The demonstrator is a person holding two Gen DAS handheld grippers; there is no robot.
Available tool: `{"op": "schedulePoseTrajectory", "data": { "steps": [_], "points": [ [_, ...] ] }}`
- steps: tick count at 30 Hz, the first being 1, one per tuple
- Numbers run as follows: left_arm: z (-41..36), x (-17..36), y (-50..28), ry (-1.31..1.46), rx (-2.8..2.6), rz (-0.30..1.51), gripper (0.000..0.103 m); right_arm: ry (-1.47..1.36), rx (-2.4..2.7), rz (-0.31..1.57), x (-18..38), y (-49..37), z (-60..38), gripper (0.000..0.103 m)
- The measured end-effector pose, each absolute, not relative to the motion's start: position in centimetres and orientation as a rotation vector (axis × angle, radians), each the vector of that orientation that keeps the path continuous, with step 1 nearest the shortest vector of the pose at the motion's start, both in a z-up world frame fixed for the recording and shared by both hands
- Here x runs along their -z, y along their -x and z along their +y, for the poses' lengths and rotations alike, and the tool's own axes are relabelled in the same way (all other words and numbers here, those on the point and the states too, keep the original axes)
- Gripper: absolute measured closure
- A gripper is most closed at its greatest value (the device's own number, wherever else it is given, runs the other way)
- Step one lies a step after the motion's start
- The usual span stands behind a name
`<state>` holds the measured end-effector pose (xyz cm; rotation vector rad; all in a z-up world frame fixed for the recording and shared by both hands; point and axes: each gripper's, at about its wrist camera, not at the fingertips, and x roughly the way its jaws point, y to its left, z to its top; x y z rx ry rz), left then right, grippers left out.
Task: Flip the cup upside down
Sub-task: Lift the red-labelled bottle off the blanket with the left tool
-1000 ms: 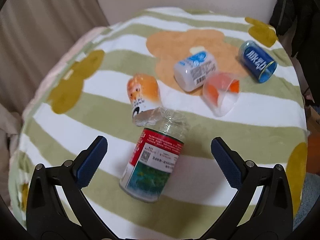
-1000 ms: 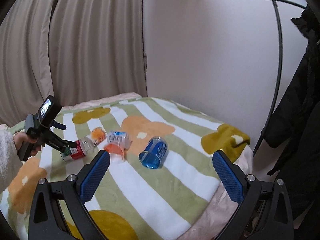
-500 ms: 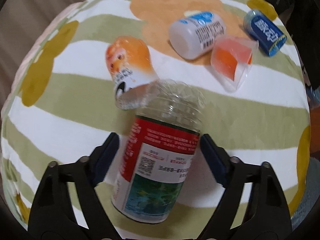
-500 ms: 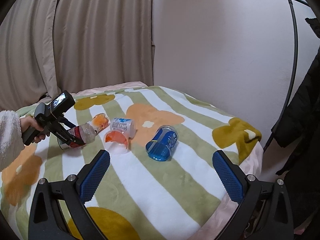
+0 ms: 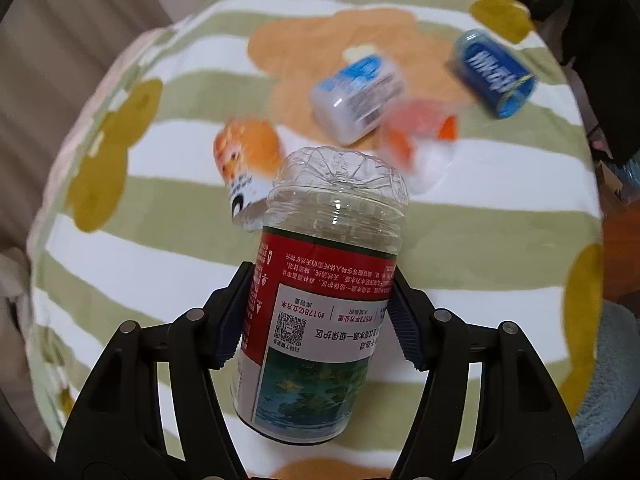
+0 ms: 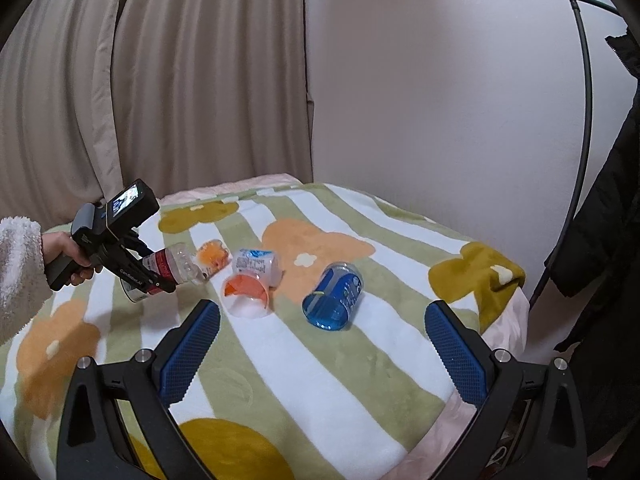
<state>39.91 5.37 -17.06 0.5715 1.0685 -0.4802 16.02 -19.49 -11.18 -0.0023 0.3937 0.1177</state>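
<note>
Your left gripper (image 5: 320,316) has its jaws pinching the red-labelled clear cup (image 5: 316,300), lifted off the striped blanket (image 5: 480,240) on the bed, while your right gripper (image 6: 322,352) hangs with jaws spread wide, near the blue cup (image 6: 334,296).
</note>
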Motion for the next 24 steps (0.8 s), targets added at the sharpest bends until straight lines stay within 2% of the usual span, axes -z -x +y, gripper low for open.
{"op": "schedulePoseTrajectory", "data": {
  "steps": [5, 10, 15, 24],
  "points": [
    [1.5, 13.1, -34.9, -0.601, 0.538, 1.007, 0.043, -0.034, -0.132, 0.338, 9.2, -13.7, -19.9, 0.000],
    [-3.4, 11.7, -30.2, -0.590, 0.610, 0.996, 0.043, -0.100, -0.144, 0.307, 7.9, -11.4, -21.0, 0.000],
    [-7.7, 14.8, -27.3, -0.653, 0.658, 1.045, 0.043, -0.107, -0.151, 0.289, 6.6, -9.4, -22.2, 0.000],
    [-10.2, 21.1, -27.7, -0.669, 0.655, 1.156, 0.043, -0.099, -0.108, 0.265, 5.8, -7.2, -24.6, 0.000]
  ]
}}
